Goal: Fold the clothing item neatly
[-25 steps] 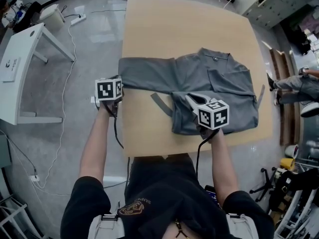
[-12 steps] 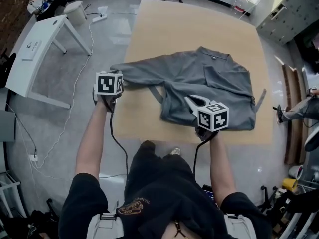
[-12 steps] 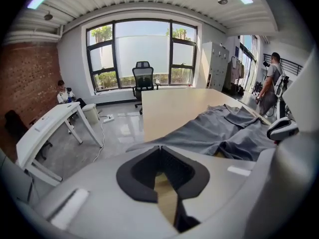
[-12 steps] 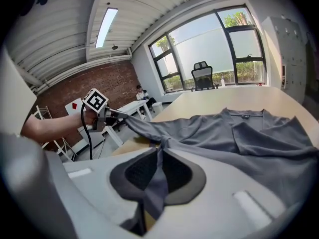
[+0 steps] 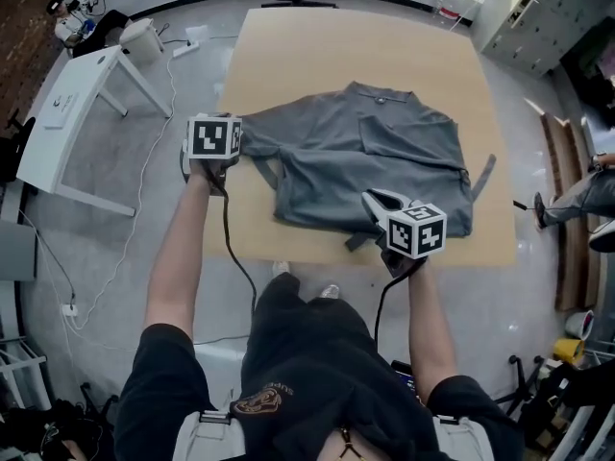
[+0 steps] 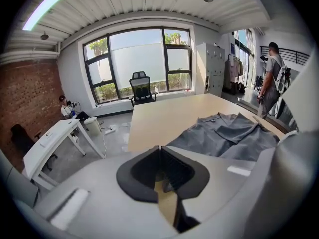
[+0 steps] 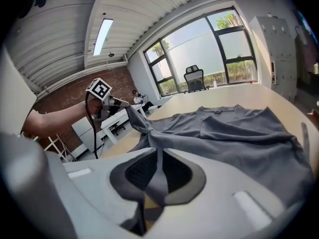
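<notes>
You are lifting the grey shirt [image 5: 375, 152] out of its flat spread on the wooden table [image 5: 356, 56]. Its sleeve [image 5: 261, 144], lying flat a second ago, is now rising, pinched tight in your left gripper [image 5: 235, 147]. Your right gripper [image 5: 373, 200], clamped on a narrow strip [image 7: 157, 178] of fabric at the near hem, is dragging the body sideways. The shirt is mostly resting on the table, skewed and wrinkled, so the folding itself looks barely begun.

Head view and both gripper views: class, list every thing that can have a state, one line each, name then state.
shirt, partly folded, rumpled, mostly lying on the table
left gripper, jaws shut on the shirt's sleeve end, held above the table
right gripper, jaws shut on a strip of the shirt
</notes>
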